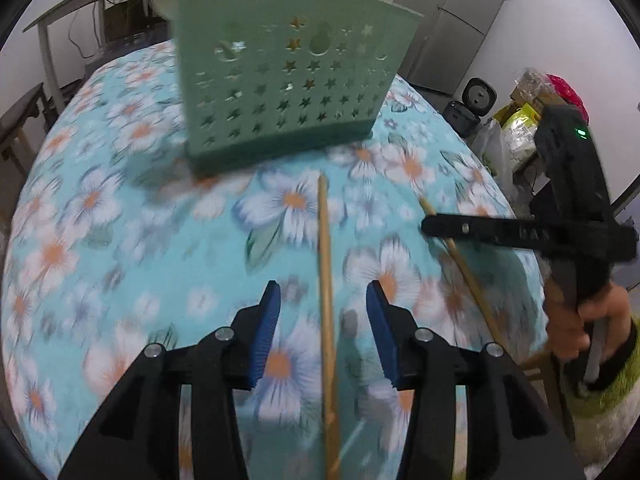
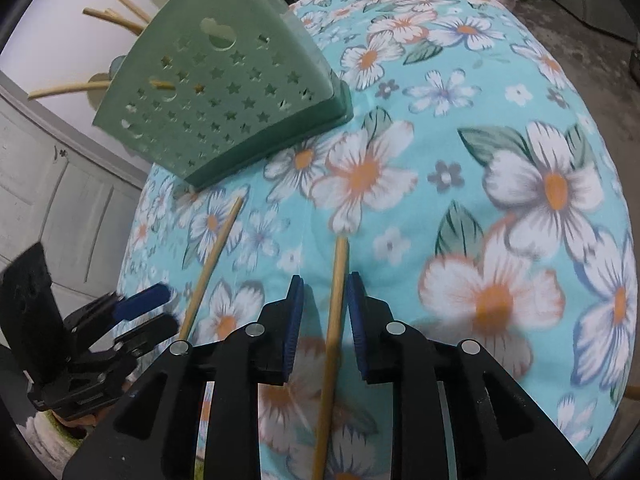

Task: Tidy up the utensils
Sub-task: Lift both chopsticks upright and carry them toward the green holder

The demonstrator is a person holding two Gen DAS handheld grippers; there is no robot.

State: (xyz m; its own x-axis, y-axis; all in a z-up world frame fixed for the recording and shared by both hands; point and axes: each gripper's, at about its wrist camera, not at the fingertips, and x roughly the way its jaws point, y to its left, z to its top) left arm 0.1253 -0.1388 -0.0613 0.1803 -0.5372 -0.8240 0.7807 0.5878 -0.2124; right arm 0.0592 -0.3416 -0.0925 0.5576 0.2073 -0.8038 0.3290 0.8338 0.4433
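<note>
Two wooden chopsticks lie flat on the tabletop [image 1: 120, 208] w/ its blue floral cloth, one under each of my tongs. Left tongs [image 1: 323, 308] are apart, blue pads either side of the left chopstick [image 1: 325, 280] w/ clear gaps both sides, not touching it; the stick runs lengthwise between the pads, far tip pointing toward the green holder [image 1: 288, 92]. Right tongs [image 2: 321, 300] are apart too, narrower gap, the right chopstick [image 2: 335, 312] lying between the pads; pads look just off it, not clamped. Both sticks lie near each other, roughly side by side, tips well short of the holder's base. Holder is a green plastic basket w/ star cutouts, standing upright on the tabletop beyond the sticks; more chopsticks [image 2: 120, 12] and spoon-like pieces poke out its top. From the left cam I see my right hand [image 1: 576, 320] gripping the other tool's handle at the tabletop's right edge. Fridge [image 1: 452, 20] in the bkgd.
</note>
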